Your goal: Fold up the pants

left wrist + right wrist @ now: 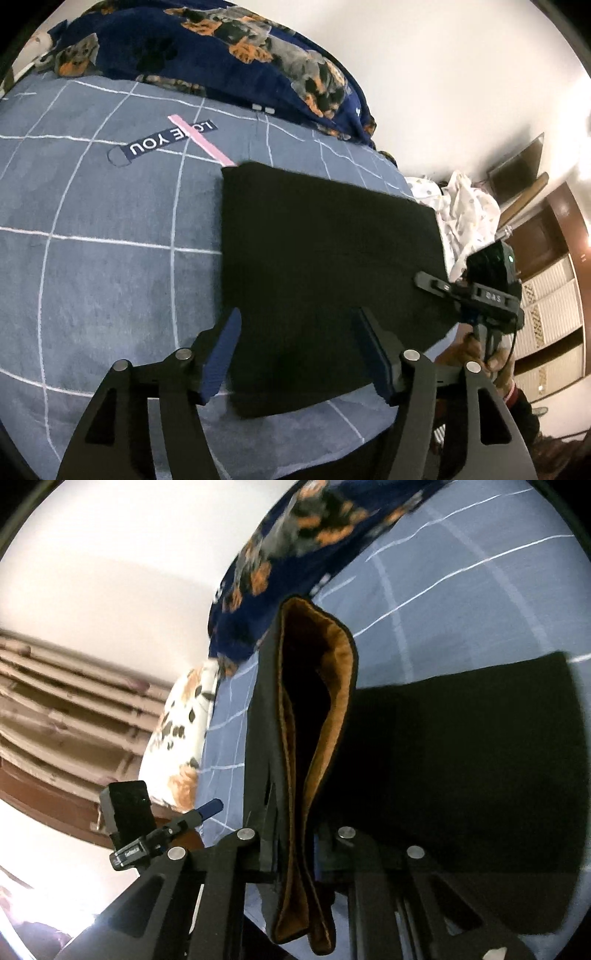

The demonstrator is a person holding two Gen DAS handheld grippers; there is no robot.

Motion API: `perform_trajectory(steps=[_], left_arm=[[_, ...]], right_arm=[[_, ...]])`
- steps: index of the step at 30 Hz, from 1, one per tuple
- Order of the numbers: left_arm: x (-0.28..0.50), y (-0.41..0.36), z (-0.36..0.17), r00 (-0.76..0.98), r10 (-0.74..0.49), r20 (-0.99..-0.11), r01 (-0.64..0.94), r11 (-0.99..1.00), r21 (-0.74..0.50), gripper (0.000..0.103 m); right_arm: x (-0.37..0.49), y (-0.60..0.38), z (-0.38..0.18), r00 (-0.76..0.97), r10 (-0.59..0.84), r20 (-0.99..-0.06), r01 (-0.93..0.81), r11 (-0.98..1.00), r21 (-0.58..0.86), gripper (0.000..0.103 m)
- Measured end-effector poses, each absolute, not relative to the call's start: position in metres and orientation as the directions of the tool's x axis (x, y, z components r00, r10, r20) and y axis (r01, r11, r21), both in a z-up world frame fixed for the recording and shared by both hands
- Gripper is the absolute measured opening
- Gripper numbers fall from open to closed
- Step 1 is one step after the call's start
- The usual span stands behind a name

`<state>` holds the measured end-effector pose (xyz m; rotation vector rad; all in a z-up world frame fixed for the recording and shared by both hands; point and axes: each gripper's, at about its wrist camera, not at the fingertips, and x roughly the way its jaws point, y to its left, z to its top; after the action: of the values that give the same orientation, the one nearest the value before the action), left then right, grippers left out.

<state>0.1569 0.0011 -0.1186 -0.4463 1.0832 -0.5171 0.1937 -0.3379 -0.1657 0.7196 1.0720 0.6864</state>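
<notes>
Black pants (325, 240) lie folded in a flat rectangle on the blue grid bedsheet (92, 221). My left gripper (299, 317) is open just above their near edge, its blue pads (221, 354) apart and not pressing the cloth. In the right wrist view my right gripper (295, 849) is shut on a lifted edge of the pants, where the brown fleece lining (328, 701) shows; its fingertips are hidden by the cloth. The rest of the pants (461, 757) stays flat on the bed. The right gripper (424, 279) also shows at the pants' right edge, held by a hand (491, 354).
A dark blue dog-print blanket (229, 40) is bunched along the far side of the bed. A "LOVE YOU" label with a pink strip (170, 138) lies on the sheet. White cloth (469, 210) is piled past the bed's right edge. A floral pillow (181, 738) sits near the curtain.
</notes>
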Motion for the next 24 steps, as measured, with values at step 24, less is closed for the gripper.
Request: perform_trajectory(steps=[24], left_arm=[[0.164, -0.08, -0.131, 0.237, -0.529, -0.815, 0.333, 0.832, -0.443, 0.066]], right_arm=[[0.185, -0.439, -0.215, 0.418, 0.737, -0.532, 0.038, 0.571, 0.82, 0.016]])
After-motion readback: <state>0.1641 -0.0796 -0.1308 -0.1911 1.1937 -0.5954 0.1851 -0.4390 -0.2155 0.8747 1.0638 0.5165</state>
